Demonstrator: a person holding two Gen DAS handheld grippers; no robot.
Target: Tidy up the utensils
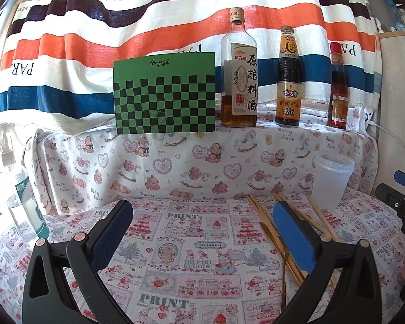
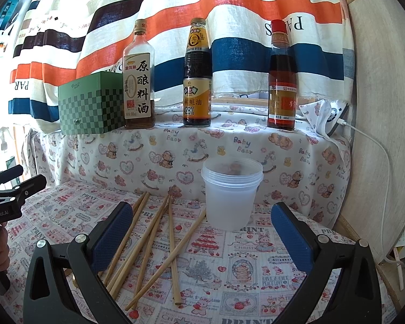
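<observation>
Several wooden chopsticks [image 2: 148,243] lie loose and crossed on the printed tablecloth, just left of a translucent plastic cup [image 2: 230,197] that stands upright. My right gripper [image 2: 202,216] is open and empty above the cloth, its left finger over the chopsticks and the cup just ahead between the fingers. In the left wrist view the chopsticks [image 1: 267,232] lie by the right finger, with a thin golden utensil among them, and the cup [image 1: 332,179] stands beyond. My left gripper [image 1: 202,216] is open and empty. Each gripper shows at the edge of the other's view.
On a raised cloth-covered ledge behind stand a green checkered box [image 1: 164,94], a cooking wine bottle [image 1: 239,75], an oyster sauce bottle [image 1: 289,81] and a red-capped bottle [image 1: 337,89]. A spray bottle [image 1: 19,189] stands far left. A striped curtain hangs behind; a white cable [image 2: 386,162] runs at right.
</observation>
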